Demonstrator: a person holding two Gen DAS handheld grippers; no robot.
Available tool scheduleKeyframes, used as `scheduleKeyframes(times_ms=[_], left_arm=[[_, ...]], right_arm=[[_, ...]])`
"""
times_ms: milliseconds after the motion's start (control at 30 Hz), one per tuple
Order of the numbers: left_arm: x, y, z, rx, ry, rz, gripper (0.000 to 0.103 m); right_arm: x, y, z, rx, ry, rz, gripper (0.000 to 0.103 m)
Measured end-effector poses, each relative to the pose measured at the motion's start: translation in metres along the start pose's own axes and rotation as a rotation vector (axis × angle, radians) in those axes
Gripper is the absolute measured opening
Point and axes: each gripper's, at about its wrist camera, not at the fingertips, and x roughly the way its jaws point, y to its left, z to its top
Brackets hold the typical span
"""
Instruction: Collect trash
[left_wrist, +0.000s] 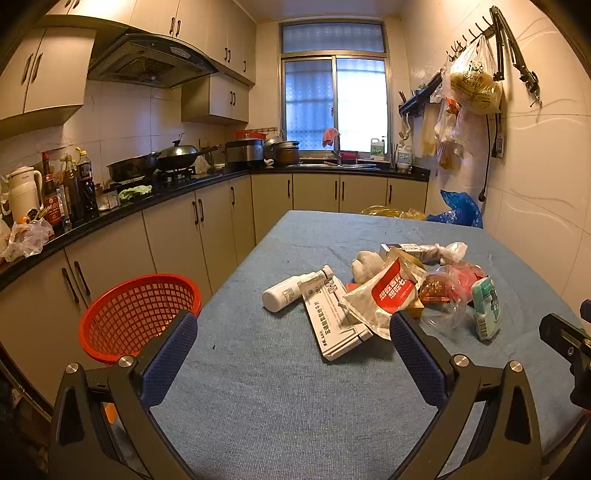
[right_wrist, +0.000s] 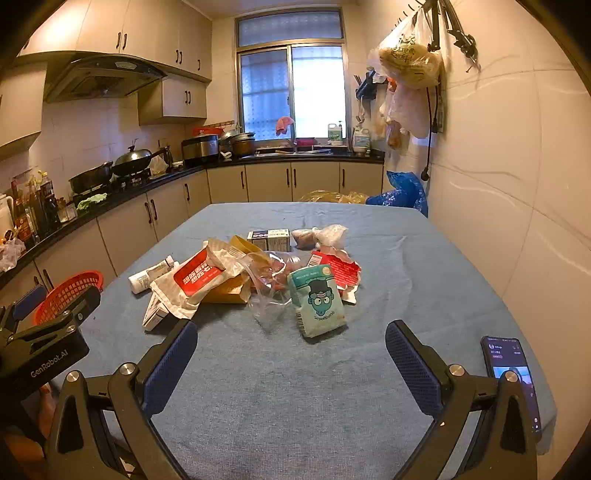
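Observation:
A heap of trash lies mid-table on the blue cloth: a white bottle, a flat white medicine box, a red-and-white wrapper, a clear plastic bag and a teal snack packet. In the right wrist view the same teal packet sits nearest, with the red-and-white wrapper to its left. A red mesh basket stands off the table's left edge. My left gripper is open above the cloth, short of the box. My right gripper is open too, just short of the teal packet. Neither holds anything.
A phone with its screen lit lies on the table by my right gripper. A small carton and a knotted bag sit behind the heap. Kitchen counter with pans runs along the left; bags hang on the right wall.

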Motion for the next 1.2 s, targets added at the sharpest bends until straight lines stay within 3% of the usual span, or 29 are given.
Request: scheduleKeyframes(times_ms=[1200], left_arm=[[0.009, -0.004, -0.003, 0.024, 0.036, -0.003, 0.103]], right_arm=[[0.011, 0.012, -0.002, -0.045, 0.021, 0.028, 0.103]])
